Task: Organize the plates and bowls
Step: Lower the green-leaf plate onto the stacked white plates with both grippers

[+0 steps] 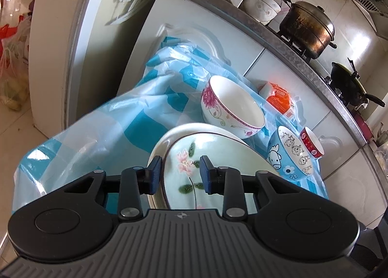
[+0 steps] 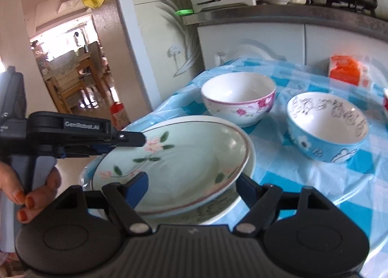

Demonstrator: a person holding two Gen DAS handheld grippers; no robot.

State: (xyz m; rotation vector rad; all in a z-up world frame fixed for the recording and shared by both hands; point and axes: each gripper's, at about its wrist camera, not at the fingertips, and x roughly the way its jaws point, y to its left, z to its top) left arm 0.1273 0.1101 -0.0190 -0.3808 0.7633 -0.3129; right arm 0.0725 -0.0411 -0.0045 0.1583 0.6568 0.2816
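Looking at a kitchen table with a blue checked plastic cloth (image 1: 135, 127), below white cabinets.

Only my right view shows the hand (image 2: 31, 195) and a doorway; only the left shows the wok (image 1: 349, 81). The floral plate (image 2: 184, 156) lies on a white plate (image 2: 218, 207). My left gripper (image 1: 179, 173) straddles its rim, though I cannot tell if it presses. My right gripper (image 2: 194, 181) is spread wide around its near edge.

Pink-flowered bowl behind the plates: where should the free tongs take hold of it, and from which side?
Take the pink-flowered bowl by its rim, one finger inside and one outside, coming from above on the side nearest the stacked plates. It stands upright and empty, apart from the blue cartoon bowl, and its wall looks too wide to span. The right tongs appear open.
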